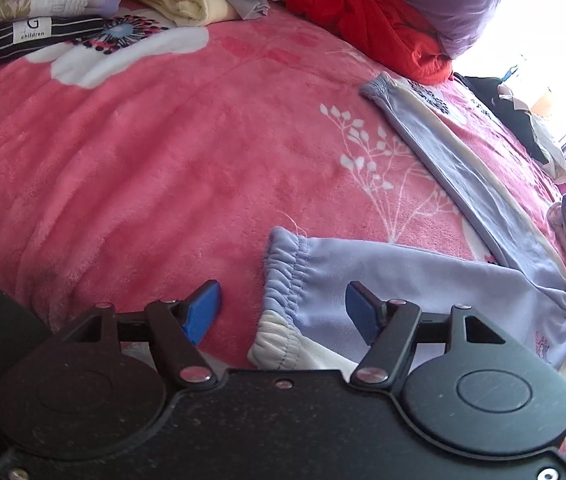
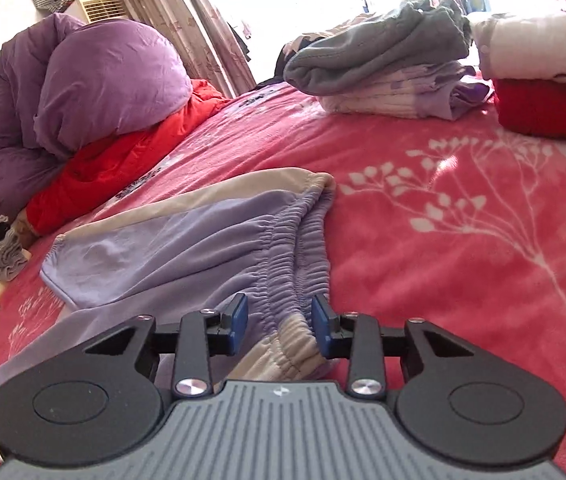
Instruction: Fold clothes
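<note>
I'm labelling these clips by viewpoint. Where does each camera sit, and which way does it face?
Left wrist: on the left gripper, looking down past open blue pads at a cuff of the lilac trousers on the pink blanket.
Right wrist: on the right gripper, whose pads flank the trousers' waistband.
Shared: trousers, blanket, purple duvet.

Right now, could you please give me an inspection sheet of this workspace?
Surface: pink blanket with white plant print.
Job's things: lilac trousers spread out, unfolded; leg cuff near the left gripper.
Clutter: folded stacks, red garment, purple jacket, grey and lilac pile.
Grippers: left gripper open over the cuff; right gripper straddles the elastic waistband, pads not visibly pressing.
Cables: nothing seen.
Surroundings: curtain, bright window.
</note>
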A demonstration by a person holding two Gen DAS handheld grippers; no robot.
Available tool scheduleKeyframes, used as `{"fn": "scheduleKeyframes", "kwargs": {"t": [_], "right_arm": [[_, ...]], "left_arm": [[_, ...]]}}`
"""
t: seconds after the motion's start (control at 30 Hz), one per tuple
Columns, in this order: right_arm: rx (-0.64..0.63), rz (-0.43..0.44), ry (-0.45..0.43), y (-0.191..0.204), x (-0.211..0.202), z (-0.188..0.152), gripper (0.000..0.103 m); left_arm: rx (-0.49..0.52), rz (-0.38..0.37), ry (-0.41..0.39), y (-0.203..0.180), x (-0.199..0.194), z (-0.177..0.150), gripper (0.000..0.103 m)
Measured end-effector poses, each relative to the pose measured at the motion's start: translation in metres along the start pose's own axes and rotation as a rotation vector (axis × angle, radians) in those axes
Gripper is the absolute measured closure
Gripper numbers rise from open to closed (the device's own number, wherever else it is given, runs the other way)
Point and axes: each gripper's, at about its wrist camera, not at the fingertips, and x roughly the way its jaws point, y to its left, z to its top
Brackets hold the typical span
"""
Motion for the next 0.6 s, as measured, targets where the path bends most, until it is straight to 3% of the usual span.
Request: {"fn": "scheduleKeyframes", "kwargs": {"t": [0.17,0.2,0.23,0.27,0.3,0.47,0.53,0.6], "right_arm": [[0.015,0.047,0.025,-0.004,0.006,-0.001,0.061],[0.019,0.055,0.029,-0.005,0.006,-0.001,0.068],[0.023,0.064,0.034,-0.005,0.006,-0.001,0.090],[0.031,0.075,0.035,-0.007,0.005,-0.001,0.093],[0.036,0.085,0.026,-0.007,0.002,-0.001,0.093],[0.087,0.112,-0.088,-0.020,-0.034,0.004,0.094],[0.084,0.081,-0.081,-0.026,-0.042,0.004,0.094],[0.021,-0.005,-0.008,-0.024,-0.034,0.001,0.094]], "left_arm": [[-0.032,-0.016,-0.016,0.003,0.001,0.001,0.035],[-0.025,-0.019,-0.017,0.001,0.002,0.000,0.036],[-0.010,-0.017,-0.022,-0.001,0.002,-0.001,0.045],[0.009,-0.018,-0.023,-0.004,0.003,-0.002,0.080],[0.030,-0.021,-0.023,-0.007,0.004,-0.003,0.093],[0.049,-0.083,-0.178,-0.015,-0.020,0.002,0.094],[0.035,-0.037,-0.129,-0.013,-0.009,0.002,0.093],[0.013,0.019,-0.029,-0.008,0.011,0.001,0.090]]}}
